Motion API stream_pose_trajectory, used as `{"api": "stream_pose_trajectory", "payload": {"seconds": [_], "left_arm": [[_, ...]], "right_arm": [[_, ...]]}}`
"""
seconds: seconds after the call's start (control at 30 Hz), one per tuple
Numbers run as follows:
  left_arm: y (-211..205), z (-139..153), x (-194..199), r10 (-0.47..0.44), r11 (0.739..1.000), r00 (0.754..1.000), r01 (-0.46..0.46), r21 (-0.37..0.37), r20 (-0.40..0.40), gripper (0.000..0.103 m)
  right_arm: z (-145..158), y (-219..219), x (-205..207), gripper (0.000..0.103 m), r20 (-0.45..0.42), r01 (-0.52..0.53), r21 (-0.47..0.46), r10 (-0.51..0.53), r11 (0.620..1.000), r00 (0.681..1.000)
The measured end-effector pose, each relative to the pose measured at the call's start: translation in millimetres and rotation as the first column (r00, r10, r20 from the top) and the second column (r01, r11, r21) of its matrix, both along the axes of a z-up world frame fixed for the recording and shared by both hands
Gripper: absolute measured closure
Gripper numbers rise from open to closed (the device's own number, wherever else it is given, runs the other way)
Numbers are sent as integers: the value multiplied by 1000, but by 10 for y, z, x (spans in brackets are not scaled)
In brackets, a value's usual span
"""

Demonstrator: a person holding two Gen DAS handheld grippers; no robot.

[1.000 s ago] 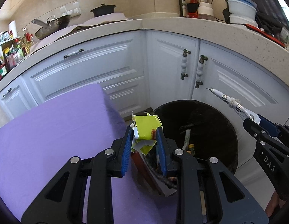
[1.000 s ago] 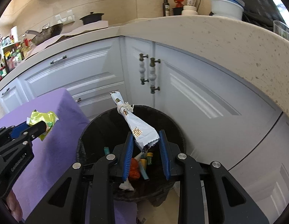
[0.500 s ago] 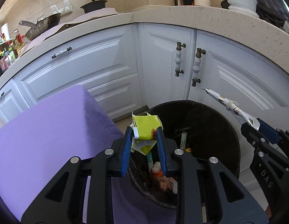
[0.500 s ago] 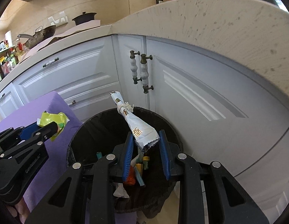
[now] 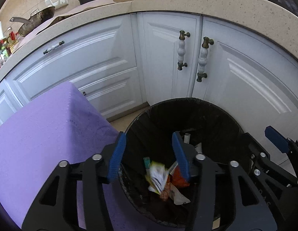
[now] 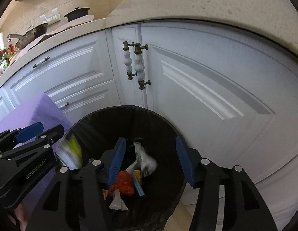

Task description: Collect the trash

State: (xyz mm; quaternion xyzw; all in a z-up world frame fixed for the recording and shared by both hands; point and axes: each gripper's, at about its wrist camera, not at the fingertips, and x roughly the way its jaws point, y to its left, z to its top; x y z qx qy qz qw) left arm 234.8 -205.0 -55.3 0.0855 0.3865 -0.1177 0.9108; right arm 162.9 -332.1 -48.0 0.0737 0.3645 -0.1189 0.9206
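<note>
Left gripper (image 5: pixel 149 154), black frame with blue pads: jaws have just been opening and stand apart, nothing pressed between them. It hangs over the near-left rim of the round bin with black liner (image 5: pixel 216 115).

Crumpled yellow-and-white wrapper (image 5: pixel 156 175): blurred, free of the pads, inside the bin's mouth just below the left gripper, above the heap of trash.

Right gripper (image 6: pixel 150 154), same build: jaws have also just been opening, now spread with nothing clamped. It hangs over the bin's near side, right of the left gripper.

Twisted white paper wrapper (image 6: pixel 145 157): blurred, loose between the right gripper's pads without touching them, inside the bin.

Orange crumpled scrap (image 6: pixel 123 182) and other litter lie at the bin's bottom.

Purple cloth-covered surface (image 5: pixel 43 134) sits just left of the bin. White panelled cabinet doors (image 5: pixel 245 73) with knobbed handles stand behind it, under a speckled stone counter (image 5: pixel 225 3).
</note>
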Motion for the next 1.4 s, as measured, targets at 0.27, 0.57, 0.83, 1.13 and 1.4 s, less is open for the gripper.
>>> {"api": "stream_pose_trajectory", "payload": {"seconds": [0.27,0.57,0.83,1.13,1.4], "left_arm": [[58,85,-105,4,1000,1000,-4,-13,17,42],[240,325,-391,8,999,998,-5,-46,62,36],[531,590,-759,30,996,993,-20,-86,114,25],[899,739,-1191,61,993,987,-44,-111,147,22],[1131,783,-1452,91,988,983,-70,-134,158,21]], "right_arm": [[79,-8,-78,46,14,14,-17,-14,1000,1000],[270,25,-271,36,46,30,-45,-28,999,999],[491,191,-516,28,85,20,-63,-15,998,996],[643,423,-868,24,114,10,-96,1,995,994],[793,568,-1166,22,147,0,-109,16,994,989]]}}
